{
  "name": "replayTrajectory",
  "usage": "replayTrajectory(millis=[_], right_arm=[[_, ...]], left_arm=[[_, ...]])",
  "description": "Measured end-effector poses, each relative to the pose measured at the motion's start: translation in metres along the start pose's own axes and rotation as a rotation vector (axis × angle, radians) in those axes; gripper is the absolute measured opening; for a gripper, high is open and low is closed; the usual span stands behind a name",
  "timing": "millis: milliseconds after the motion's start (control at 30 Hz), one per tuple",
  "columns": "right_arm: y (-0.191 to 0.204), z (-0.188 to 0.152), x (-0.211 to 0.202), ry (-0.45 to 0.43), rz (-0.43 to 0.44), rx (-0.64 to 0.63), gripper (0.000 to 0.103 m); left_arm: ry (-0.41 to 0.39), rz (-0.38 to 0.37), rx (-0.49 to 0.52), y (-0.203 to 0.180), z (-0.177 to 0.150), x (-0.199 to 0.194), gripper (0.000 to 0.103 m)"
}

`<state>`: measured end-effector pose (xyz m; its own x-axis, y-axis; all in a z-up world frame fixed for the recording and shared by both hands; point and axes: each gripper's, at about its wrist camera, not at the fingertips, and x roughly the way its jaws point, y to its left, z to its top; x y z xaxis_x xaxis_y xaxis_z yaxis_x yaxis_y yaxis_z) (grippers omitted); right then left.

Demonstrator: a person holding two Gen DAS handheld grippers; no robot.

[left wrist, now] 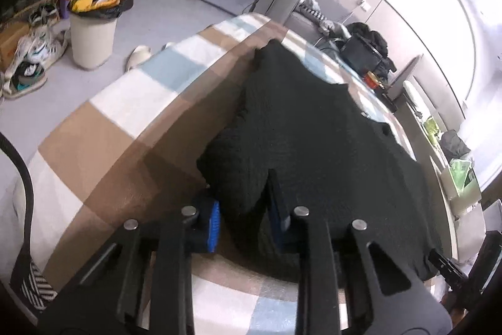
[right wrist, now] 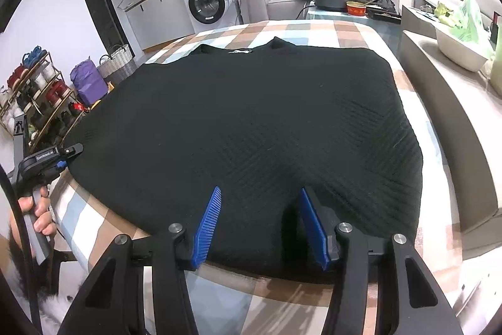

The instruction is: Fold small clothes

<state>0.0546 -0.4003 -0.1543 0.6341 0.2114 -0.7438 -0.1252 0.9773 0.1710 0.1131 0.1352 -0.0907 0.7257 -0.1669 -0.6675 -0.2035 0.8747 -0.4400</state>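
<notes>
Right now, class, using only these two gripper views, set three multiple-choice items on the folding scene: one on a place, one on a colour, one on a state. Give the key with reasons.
1. Where does the sweater lie?
A. On the checked cloth
B. In the washing machine
C. On the shoe rack

2. What colour are the gripper pads?
A. Red
B. Blue
C. Green

3. How do the right gripper's jaws stand?
A. Empty in the air
B. Holding a shoe
C. Apart, astride the sweater's near hem

Key: 1 A, the sweater is spread flat on the checks. 2 B, both ribbed pads are blue. 3 C, a fold of black knit sits between the spread pads; whether they press it is unclear.
</notes>
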Motion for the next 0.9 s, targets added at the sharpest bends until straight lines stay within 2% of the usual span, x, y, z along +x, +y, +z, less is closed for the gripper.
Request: replayTrajectory(millis=[200,333,433,667,867,900], right_arm=[[-0.005,0.0,0.004,0.007,0.025,0.029,0.053],[-0.001,0.001,0.007,0.011,0.051,0.039,0.053],[0.006,0.002,0.006,0.004,0.067,0.015,0.053],[0.009,0.002,0.005,0.003,0.074,0.007,0.053],[0.013,0.002,0.006,0.01,0.073,-0.012,0.053],[0.014,0.002,0.006,0.01,0.071,-0.014,0.053]], left_arm=[[-0.085,-0.061,0.065,-0.031,0.02,-0.016,0.02],[-0.103,-0.09,0.092,-0.047,0.031,-0.022,0.02],[-0.075,-0.096,0.078,-0.048,0.031,-0.019,0.021],[-0.007,-0.083,-0.032,-0.009,0.016,-0.006,0.022],[0.04,-0.042,-0.058,0.008,0.004,0.006,0.039],[0.042,-0.041,-0.062,0.009,0.003,0.009,0.039]])
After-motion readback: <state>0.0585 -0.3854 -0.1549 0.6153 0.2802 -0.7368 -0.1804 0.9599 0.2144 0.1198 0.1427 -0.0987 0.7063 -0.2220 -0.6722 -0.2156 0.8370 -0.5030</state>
